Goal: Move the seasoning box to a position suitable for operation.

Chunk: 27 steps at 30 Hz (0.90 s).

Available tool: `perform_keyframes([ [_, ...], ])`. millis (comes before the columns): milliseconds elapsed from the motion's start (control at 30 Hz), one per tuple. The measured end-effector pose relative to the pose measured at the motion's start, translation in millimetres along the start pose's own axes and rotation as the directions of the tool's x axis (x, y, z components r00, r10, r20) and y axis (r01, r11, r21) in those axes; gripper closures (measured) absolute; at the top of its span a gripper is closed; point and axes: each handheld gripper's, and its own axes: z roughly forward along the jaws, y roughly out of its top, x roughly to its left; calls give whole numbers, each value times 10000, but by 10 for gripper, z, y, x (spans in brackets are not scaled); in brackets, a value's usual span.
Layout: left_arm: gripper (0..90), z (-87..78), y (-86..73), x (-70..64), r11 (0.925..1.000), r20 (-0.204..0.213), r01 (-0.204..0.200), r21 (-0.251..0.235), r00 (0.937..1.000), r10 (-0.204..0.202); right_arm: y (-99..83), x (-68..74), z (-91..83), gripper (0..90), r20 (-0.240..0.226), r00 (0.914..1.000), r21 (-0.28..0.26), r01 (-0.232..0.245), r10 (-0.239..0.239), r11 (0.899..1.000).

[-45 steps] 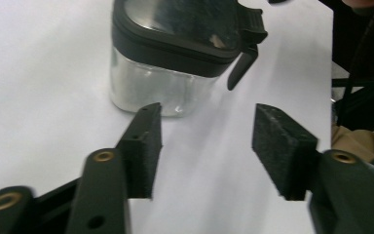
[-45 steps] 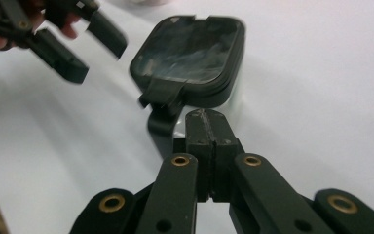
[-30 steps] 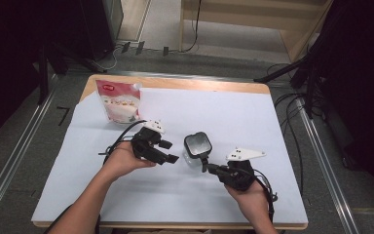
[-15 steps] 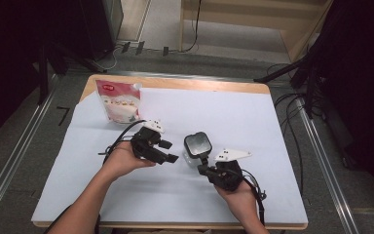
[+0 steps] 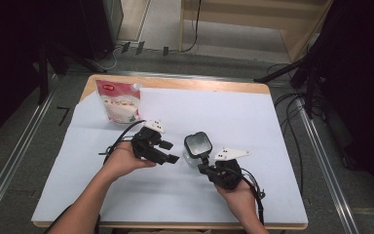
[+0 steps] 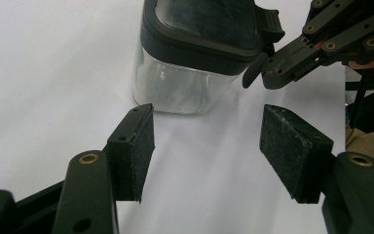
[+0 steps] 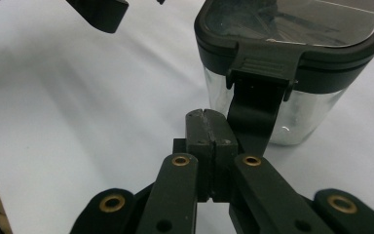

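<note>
Right gripper (image 7: 209,119) is clenched empty beside the jar's (image 5: 195,151) lid latch (image 7: 258,92), mid-table; left gripper (image 6: 207,146) gapes nearby. Prying unsteadied could tip the jar, I'd say.

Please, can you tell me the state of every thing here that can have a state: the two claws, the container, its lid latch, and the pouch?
Left claw: open, holding nothing, short of the container.
Right claw: shut, pads together, beside the latch flap.
Container: upright on the table, clear body looks empty.
Lid: on the container.
Latch flap: hanging down at the side.
Pouch: standing upright, top closed.
</note>
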Motion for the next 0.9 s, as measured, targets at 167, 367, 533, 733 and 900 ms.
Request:
perform_keyframes([
  [167, 379, 4, -1, -5, 10000, 14, 22, 16, 10000, -22, -2, -53, -22, 900, 67, 9999, -14, -134, 134, 9999],
  [367, 379, -6, -1, 3, 10000, -112, -43, -47, 9999, 43, -6, -145, -60, 900, 274, 9991, -88, -320, 323, 9994],
  [533, 378, -19, 3, 4, 10000, -128, -61, -52, 9999, 60, -8, -206, -90, 900, 386, 9981, -81, -488, 490, 9988],
  [733, 378, -16, 5, 2, 10000, -125, -45, -55, 9999, 44, -11, -326, -135, 900, 588, 9951, -151, -788, 796, 9968],
  [900, 379, 14, 6, -2, 10000, -35, -70, 42, 10000, 70, -6, -394, -151, 900, 698, 9939, -166, -841, 850, 9963],
])
